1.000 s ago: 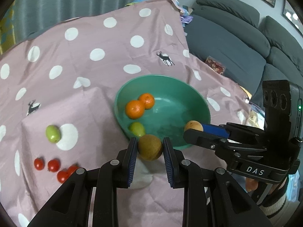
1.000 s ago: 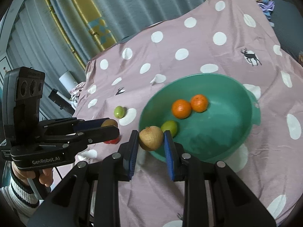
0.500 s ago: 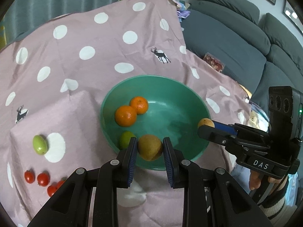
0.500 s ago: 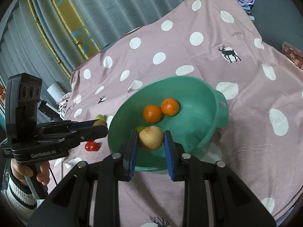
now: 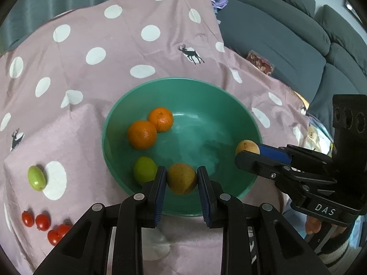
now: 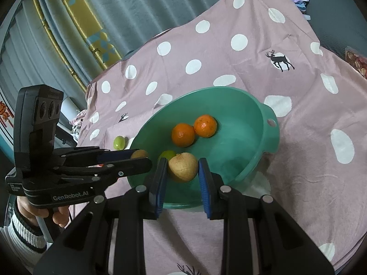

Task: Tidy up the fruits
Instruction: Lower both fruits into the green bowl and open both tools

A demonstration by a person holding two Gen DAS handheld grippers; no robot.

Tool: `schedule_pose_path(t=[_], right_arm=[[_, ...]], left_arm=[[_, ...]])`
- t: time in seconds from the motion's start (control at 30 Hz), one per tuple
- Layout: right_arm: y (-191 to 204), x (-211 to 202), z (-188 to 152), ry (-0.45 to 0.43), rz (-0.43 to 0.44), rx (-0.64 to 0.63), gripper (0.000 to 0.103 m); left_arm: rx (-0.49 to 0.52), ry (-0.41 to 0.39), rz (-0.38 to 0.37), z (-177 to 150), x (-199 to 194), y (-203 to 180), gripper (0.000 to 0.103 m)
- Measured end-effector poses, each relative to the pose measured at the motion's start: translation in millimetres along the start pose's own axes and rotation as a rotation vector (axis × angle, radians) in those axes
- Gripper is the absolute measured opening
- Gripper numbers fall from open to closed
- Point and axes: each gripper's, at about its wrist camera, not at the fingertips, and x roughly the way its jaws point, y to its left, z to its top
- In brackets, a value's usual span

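White letters reading "DAS" stood on the black body of the right gripper [image 5: 248, 154], low on its side, as seen from the left wrist camera. From the right wrist camera, "GenRobot.AI" was printed in pale letters along the lower body of the left gripper [image 6: 141, 160], at the near left. A small pale label sat further left on that same body, but its lettering was probably too blurred to be read.
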Motion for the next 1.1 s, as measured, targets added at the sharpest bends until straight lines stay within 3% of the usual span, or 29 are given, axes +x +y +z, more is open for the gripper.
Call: schedule_pose_path(t=[0.87,1.1], right_arm=[[4.0,5.4,0.4,0.016,-0.005,-0.015,0.03],[4.2,4.3,-0.1,0.019,0.001,0.006,0.032]], left_arm=[[-0.009,0.023,0.007,-3.7,9.8,-0.2,0.028],[-0.056,0.02,-0.012,-6.2,7.1,7.0,0.028]])
